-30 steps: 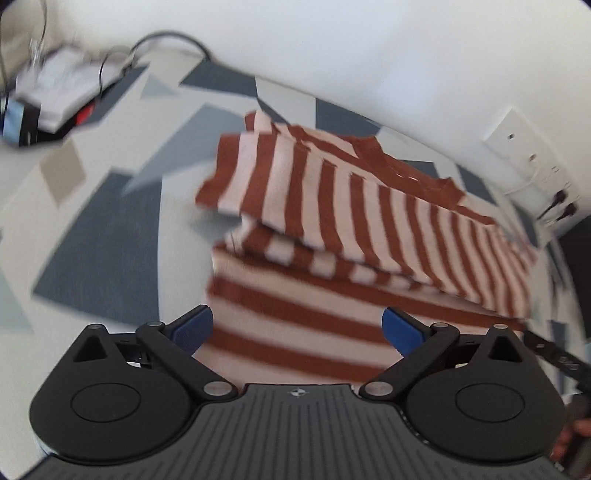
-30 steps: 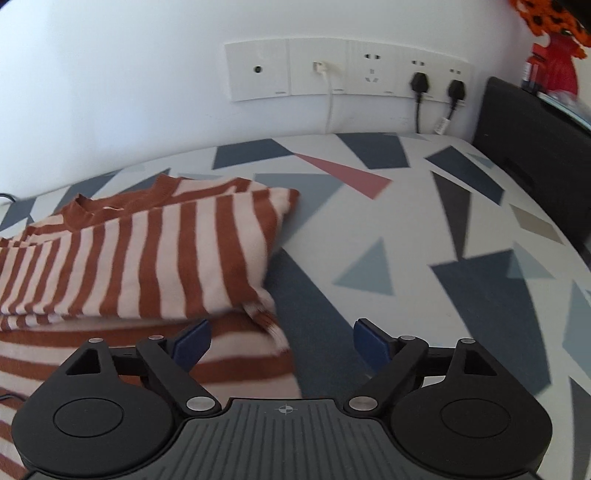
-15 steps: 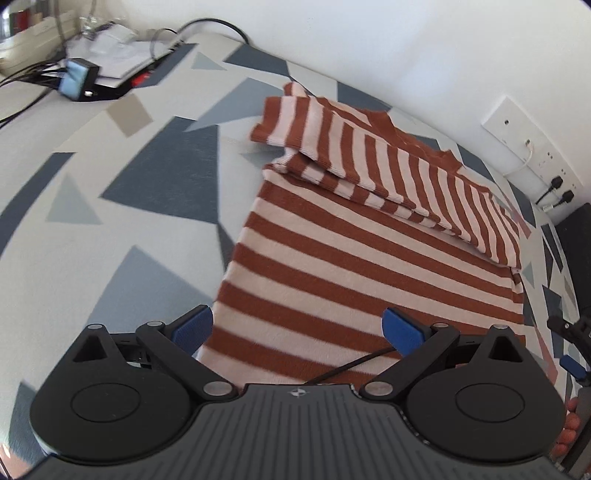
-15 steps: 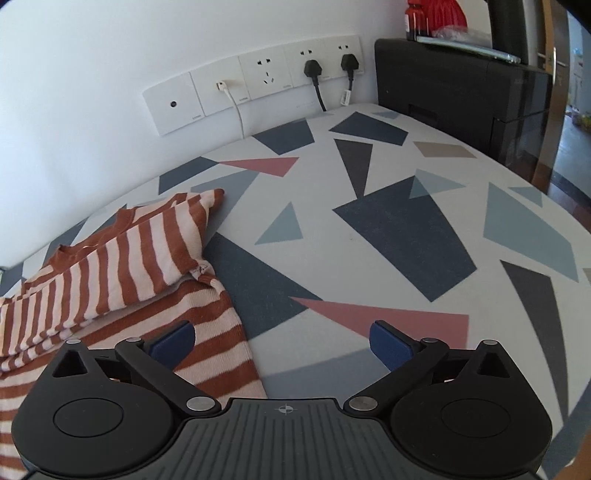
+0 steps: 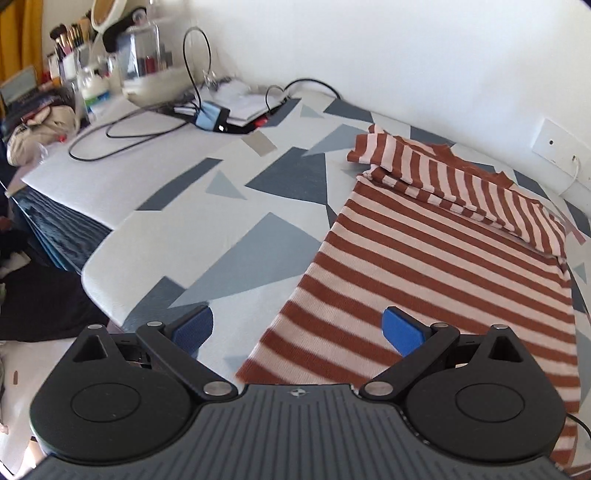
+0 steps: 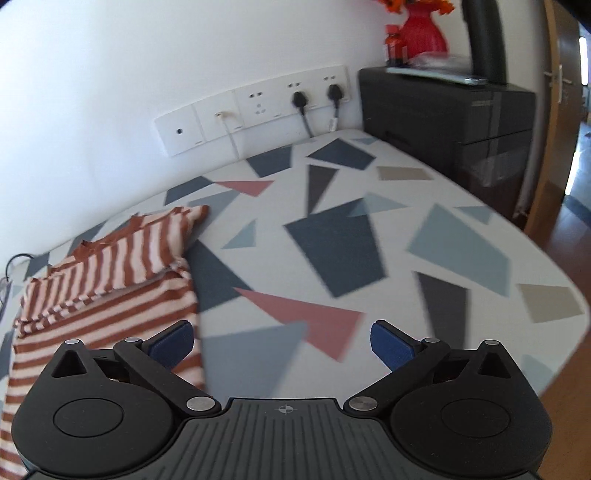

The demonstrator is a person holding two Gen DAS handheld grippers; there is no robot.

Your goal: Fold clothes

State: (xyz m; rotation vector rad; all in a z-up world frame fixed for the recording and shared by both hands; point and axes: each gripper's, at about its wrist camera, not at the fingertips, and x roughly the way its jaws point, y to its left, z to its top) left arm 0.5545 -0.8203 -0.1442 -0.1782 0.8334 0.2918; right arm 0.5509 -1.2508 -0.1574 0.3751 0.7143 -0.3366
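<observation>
1. Shirt (image 5: 436, 258) lies flat on the tabletop (image 5: 229, 206), right of frame, sleeves folded across its top
2. Soft, light knit; I'd pinch the hem corners
3. Both my hand-held grippers, left (image 5: 297, 326) and right (image 6: 282, 341), are released, empty

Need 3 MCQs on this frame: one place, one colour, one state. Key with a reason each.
1. Where do the folded sleeves lie on the striped shirt?
A. across its far end, near the wall
B. across its near hem
C. off the shirt entirely

2. What colour is the vase on the black cabinet?
A. blue
B. red
C. white

3. What state is the right hand-held gripper in?
A. shut on the shirt
B. shut on nothing
C. open, holding nothing

Key: A, the sleeve band lies across the far end; B, the vase is plainly red; C, the blue pads stand wide apart, nothing between them.
</observation>
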